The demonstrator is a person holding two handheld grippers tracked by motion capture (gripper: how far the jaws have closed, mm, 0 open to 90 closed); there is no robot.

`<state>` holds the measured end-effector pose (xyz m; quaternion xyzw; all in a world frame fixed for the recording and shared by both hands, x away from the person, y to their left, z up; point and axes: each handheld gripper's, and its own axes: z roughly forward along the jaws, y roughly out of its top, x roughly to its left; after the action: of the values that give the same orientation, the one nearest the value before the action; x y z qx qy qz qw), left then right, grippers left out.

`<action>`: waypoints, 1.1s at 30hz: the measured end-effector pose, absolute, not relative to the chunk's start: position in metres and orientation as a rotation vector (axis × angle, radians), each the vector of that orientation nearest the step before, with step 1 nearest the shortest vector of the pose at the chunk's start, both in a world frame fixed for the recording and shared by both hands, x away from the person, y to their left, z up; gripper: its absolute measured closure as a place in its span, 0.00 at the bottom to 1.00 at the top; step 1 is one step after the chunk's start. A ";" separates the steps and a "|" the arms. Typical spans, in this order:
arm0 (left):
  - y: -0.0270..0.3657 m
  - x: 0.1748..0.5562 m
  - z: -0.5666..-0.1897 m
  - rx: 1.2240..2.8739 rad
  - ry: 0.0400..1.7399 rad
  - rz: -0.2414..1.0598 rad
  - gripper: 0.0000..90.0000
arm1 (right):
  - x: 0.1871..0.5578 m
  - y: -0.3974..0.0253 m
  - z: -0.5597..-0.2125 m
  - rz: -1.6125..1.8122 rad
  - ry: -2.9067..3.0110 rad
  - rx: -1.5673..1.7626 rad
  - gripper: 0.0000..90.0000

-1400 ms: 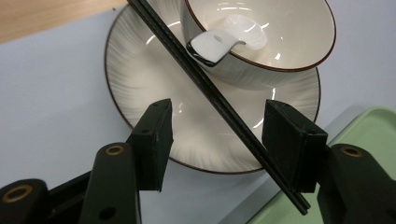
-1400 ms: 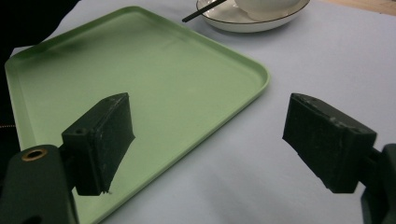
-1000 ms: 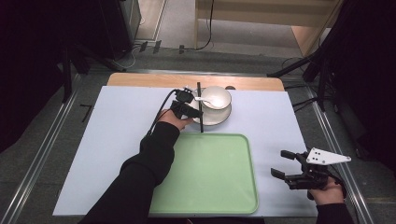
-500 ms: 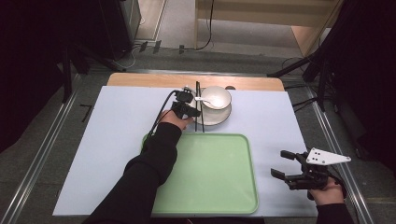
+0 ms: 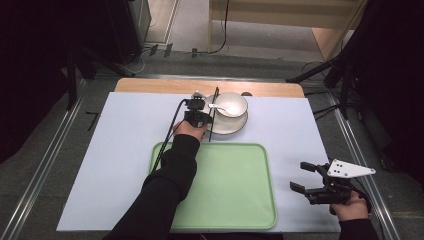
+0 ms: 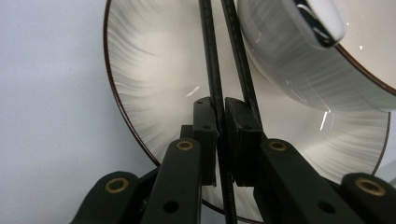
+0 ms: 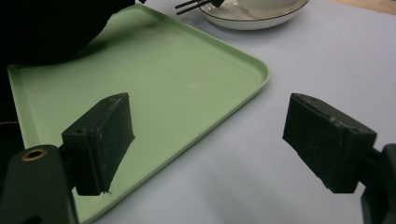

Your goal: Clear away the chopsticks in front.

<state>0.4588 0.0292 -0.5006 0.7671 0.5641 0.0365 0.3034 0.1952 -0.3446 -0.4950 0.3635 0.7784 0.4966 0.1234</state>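
Just behind the smooth green tray (image 5: 220, 190), your left claw (image 5: 207, 119) pinches two thin black chopsticks (image 6: 219, 93) over the glossy ribbed round plate (image 6: 154, 93), beside its bowl (image 5: 230, 104). Right of the tray, your right claw (image 5: 302, 177) hangs spread over the pale worktop (image 5: 115, 145).

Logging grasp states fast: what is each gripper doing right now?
Left gripper: shut on the black chopsticks, over the plate.
Right gripper: open, holding nothing, beside the green tray.
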 end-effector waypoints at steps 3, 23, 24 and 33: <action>0.031 0.459 -0.500 2.017 1.509 0.094 0.95 | 0.195 -0.344 -0.495 1.450 2.271 1.057 0.18; 0.085 0.458 -0.451 1.983 1.419 0.046 0.96 | 0.194 -0.345 -0.494 1.452 2.266 1.061 0.18; 0.089 0.456 -0.448 1.983 1.411 0.042 0.96 | 0.194 -0.344 -0.494 1.455 2.264 1.056 0.18; 0.123 0.429 -0.433 2.014 1.323 0.048 0.96 | 0.195 -0.345 -0.496 1.449 2.268 1.071 0.18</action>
<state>0.4287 0.1233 -0.4329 0.7804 0.5127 0.0187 0.3573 0.1949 -0.3450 -0.4957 0.3671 0.7770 0.4965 0.1222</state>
